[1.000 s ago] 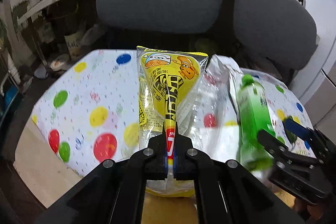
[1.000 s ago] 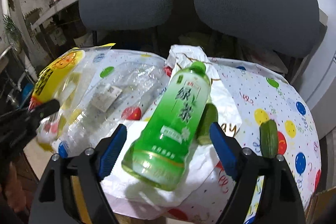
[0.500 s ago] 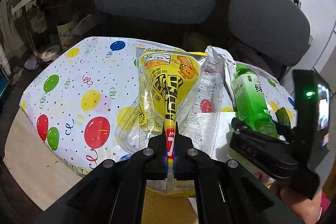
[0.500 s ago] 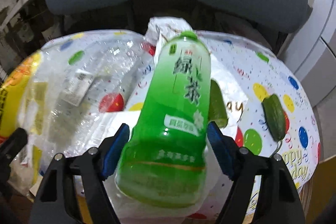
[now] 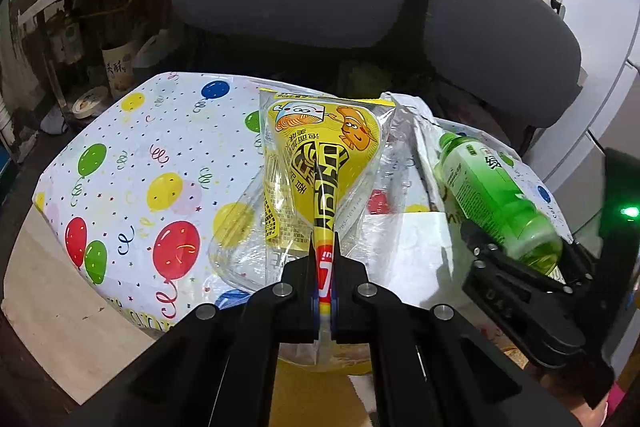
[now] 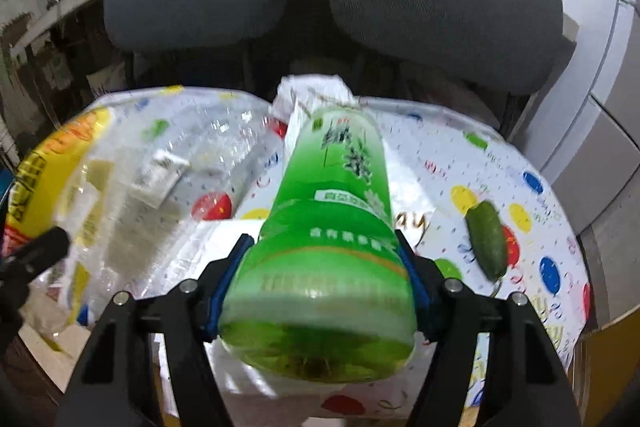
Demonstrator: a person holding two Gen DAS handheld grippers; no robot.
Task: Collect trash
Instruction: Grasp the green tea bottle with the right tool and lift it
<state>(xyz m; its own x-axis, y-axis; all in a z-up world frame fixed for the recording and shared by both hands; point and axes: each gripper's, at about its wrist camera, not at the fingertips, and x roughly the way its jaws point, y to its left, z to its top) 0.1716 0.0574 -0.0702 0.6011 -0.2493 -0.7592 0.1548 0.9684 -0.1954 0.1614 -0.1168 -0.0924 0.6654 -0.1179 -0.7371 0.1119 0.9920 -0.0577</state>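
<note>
The left tool (image 5: 325,259) is pressed together on the sealed edge of a yellow snack bag (image 5: 320,163), held above the balloon-print bench (image 5: 132,163). The right tool (image 6: 322,279) has just been closing; its blue pads (image 6: 230,283) now clasp the base of a green tea bottle (image 6: 332,227). A small cucumber (image 6: 486,239) lies beside it.

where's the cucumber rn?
Right wrist view, right side: the cucumber lies on the balloon tablecloth, apart from and right of the green bottle between the right gripper's fingers.
</note>
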